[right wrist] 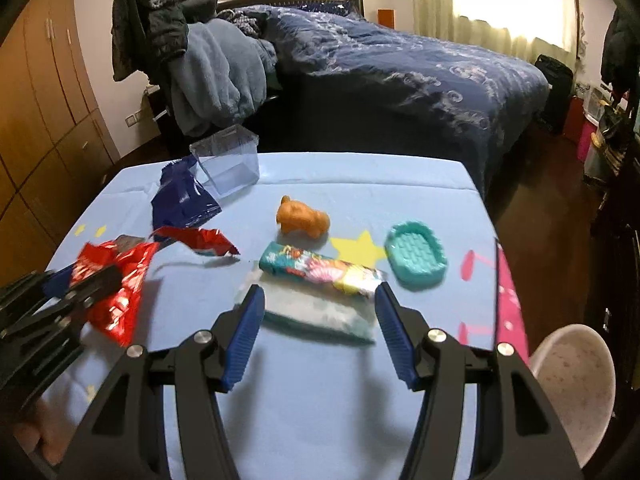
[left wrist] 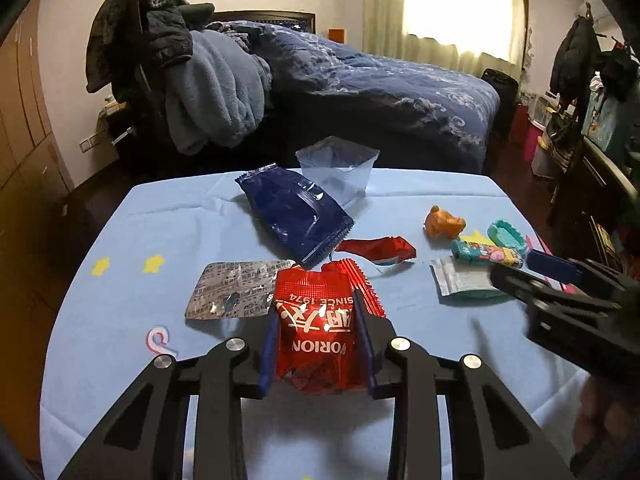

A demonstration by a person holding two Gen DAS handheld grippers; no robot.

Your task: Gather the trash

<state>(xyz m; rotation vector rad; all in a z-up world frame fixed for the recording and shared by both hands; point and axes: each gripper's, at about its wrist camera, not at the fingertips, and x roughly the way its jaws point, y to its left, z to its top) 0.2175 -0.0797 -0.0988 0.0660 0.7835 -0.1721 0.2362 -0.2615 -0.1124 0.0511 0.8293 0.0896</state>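
My left gripper (left wrist: pixel 320 312) is shut on a red snack wrapper (left wrist: pixel 320 340) and holds it above the blue table (left wrist: pixel 120 280); it also shows in the right wrist view (right wrist: pixel 116 280). My right gripper (right wrist: pixel 318 300) is open, its jaws on either side of a white and teal packet (right wrist: pixel 316 312) on the table. A torn red wrapper (left wrist: pixel 380 250), a dark blue bag (left wrist: pixel 292 216) and a silver blister pack (left wrist: pixel 236 288) lie on the table. A clear plastic tub (left wrist: pixel 340 168) stands at the far edge.
An orange toy (right wrist: pixel 304 220), a teal soap dish (right wrist: pixel 416 256) and a colourful tube (right wrist: pixel 320 268) lie beyond the right gripper. A bed with blue covers (left wrist: pixel 380 80) stands behind the table. A white bin (right wrist: pixel 572 392) stands at the lower right.
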